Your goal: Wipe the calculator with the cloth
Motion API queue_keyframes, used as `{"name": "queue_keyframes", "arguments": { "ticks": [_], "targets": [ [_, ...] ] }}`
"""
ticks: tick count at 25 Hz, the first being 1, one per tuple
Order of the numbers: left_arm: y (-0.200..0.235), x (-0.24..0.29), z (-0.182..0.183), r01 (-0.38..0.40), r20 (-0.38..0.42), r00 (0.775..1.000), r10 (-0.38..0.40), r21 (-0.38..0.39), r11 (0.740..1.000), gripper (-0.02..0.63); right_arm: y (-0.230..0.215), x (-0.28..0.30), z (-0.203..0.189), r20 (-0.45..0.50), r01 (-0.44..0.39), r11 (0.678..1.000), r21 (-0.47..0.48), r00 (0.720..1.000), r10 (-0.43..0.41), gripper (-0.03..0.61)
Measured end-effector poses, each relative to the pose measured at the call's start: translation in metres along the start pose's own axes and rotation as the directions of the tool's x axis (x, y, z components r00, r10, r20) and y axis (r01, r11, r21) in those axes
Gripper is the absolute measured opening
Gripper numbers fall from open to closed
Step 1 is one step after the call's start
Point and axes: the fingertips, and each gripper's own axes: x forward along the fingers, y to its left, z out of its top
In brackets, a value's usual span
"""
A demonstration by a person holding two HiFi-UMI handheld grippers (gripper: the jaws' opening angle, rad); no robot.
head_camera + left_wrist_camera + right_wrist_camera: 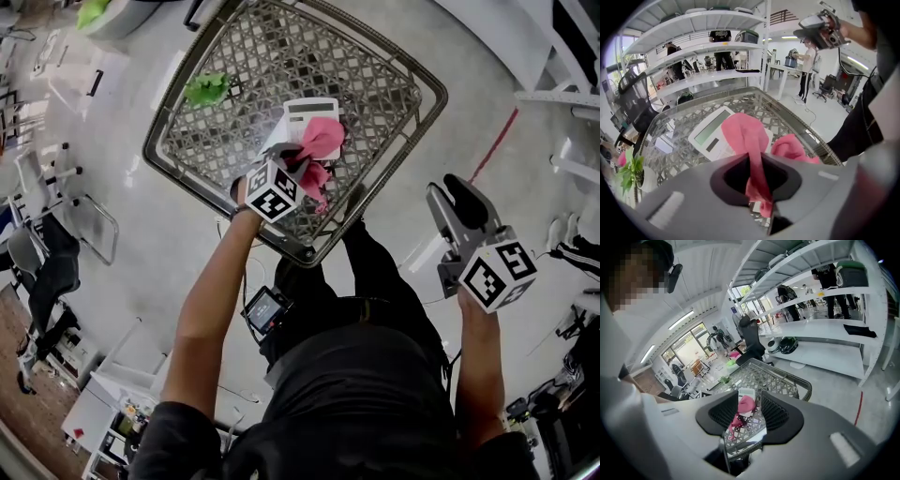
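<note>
The calculator (300, 122) lies on the lattice worktop (375, 84), partly under the cloth (322, 141) clamped in our left claw (755, 164). Our right claw (751, 414) hangs apart, empty, well aside. Unsteadied, the calculator may skid as we wipe. We count one calculator, one cloth, two claws, seemingly one green plant (208, 87).

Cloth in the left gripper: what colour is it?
Pink. The cloth shows best in the left gripper view.
</note>
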Motion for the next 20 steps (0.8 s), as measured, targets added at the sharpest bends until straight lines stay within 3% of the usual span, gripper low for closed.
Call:
{"name": "queue_keyframes", "arguments": {
  "ticks": [5, 14, 20],
  "targets": [
    [0.000, 0.001, -0.004, -0.013, 0.002, 1.000, 0.013, -0.030, 0.999, 0.103, -0.001, 0.002, 0.000, -0.013, -0.002, 1.000, -0.007, 1.000, 0.002, 0.152],
    [0.024, -0.030, -0.048, -0.052, -0.012, 0.999, 0.051, -0.090, 0.995, 0.101, 0.033, 0.020, 0.002, -0.027, -0.009, 1.000, -0.022, 1.000, 0.009, 0.152],
    [0.039, -0.040, -0.067, -0.059, 0.008, 0.998, 0.063, -0.214, 0.975, 0.101, 0.046, 0.027, 0.002, -0.034, -0.015, 0.999, -0.034, 0.999, 0.014, 0.152]
  ]
}}
